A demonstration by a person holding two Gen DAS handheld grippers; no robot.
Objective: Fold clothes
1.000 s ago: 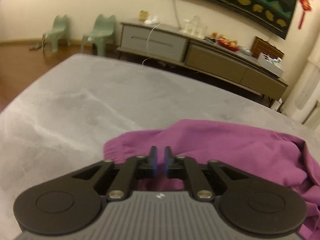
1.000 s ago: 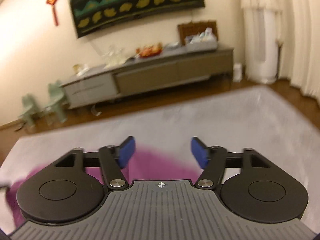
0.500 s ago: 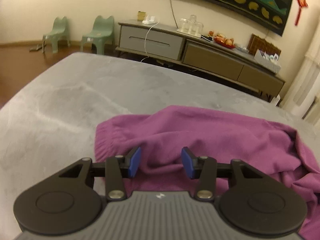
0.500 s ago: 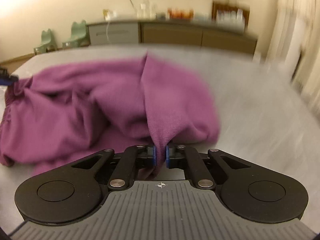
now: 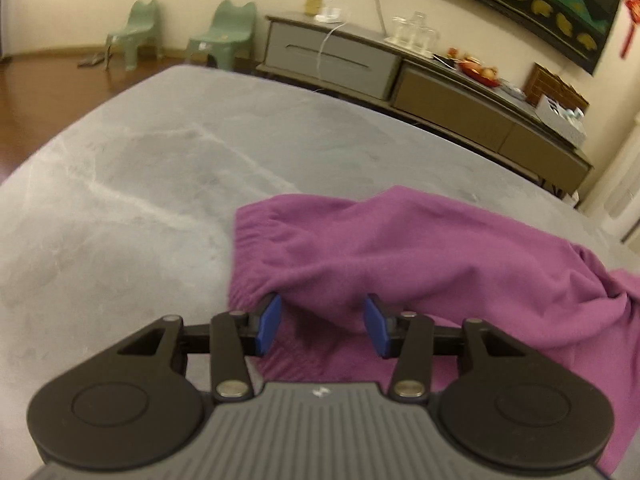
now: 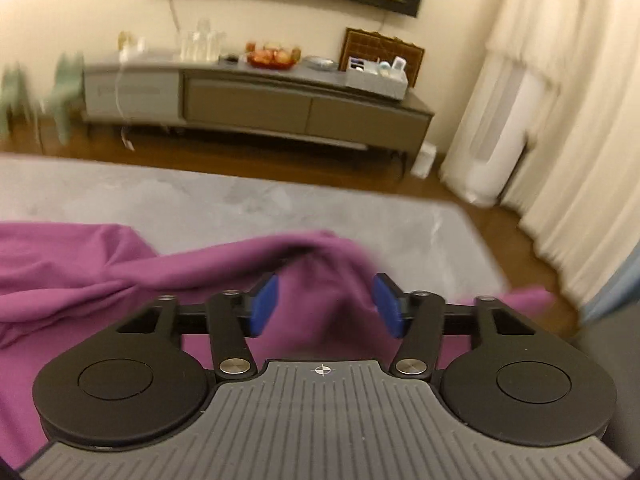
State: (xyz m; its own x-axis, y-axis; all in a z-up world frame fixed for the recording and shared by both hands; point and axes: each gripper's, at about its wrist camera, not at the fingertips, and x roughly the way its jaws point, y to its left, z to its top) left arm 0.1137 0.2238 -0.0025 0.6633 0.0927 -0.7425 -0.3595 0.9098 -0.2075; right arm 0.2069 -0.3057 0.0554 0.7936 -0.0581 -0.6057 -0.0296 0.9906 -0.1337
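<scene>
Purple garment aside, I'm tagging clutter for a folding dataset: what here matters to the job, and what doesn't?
Job: purple garment; grey surface; left gripper, right gripper, both opening over cloth.
Lying about: green chairs; sideboard; fruit bowl.

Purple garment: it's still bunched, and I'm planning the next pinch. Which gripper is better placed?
Left, probably. The left gripper, jaws opening, straddles a sharp fold of the purple garment near its gathered edge; the right gripper, also opening, faces blurred cloth.

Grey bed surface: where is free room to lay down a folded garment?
Free: the grey surface left of and beyond the purple garment, up to its far edge; also the strip between the garment and the wooden floor. Crowded: around both claws.
</scene>
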